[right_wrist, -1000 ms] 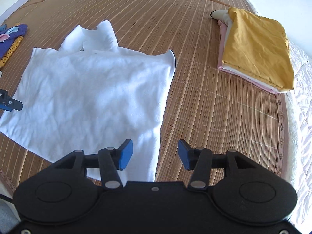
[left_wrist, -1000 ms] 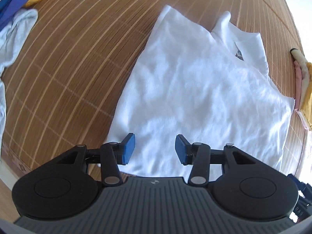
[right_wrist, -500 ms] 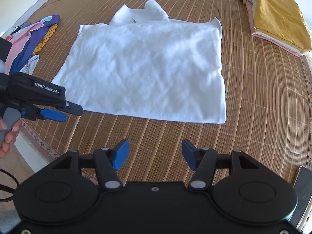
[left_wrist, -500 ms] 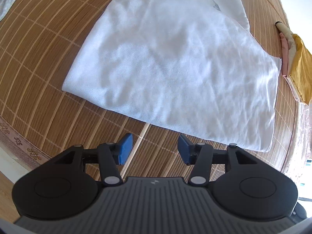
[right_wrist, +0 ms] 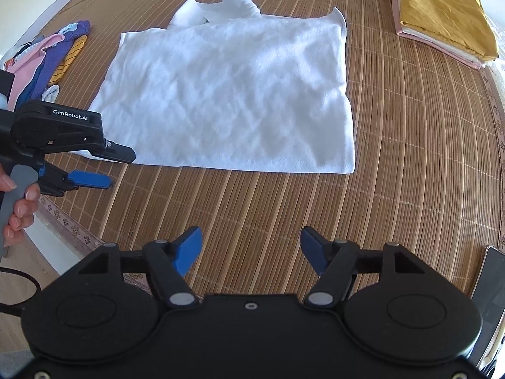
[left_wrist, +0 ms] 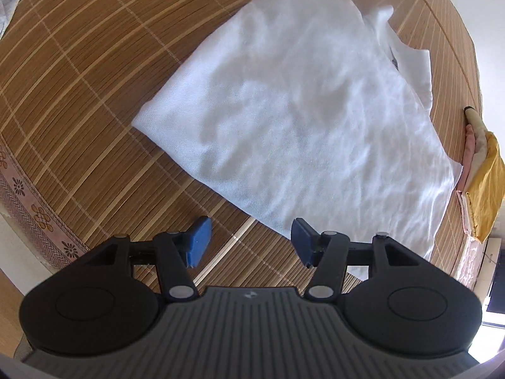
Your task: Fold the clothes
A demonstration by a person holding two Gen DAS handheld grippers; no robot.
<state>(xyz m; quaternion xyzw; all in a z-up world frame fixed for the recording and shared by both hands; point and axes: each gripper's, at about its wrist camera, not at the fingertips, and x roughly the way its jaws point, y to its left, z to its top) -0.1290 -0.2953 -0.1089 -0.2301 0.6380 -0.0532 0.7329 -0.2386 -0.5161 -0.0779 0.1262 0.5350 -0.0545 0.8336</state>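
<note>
Blue-padded opening tongs (left_wrist: 249, 241) (right_wrist: 251, 251), empty, tilted down near white shirt (right_wrist: 227, 94).

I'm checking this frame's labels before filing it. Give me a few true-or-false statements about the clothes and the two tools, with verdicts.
1. The white shirt lies on the bamboo mat. True.
2. The right tool grips the shirt's hem. False: its jaws are opening with nothing between them, over bare mat.
3. A yellow garment tops a folded stack beyond the shirt. True.
4. The left tool holds a sleeve. False: its jaws are opening, empty, near the shirt's edge.
5. Colourful clothes lie heaped on the shirt. False: they lie beside it, on the mat.
</note>
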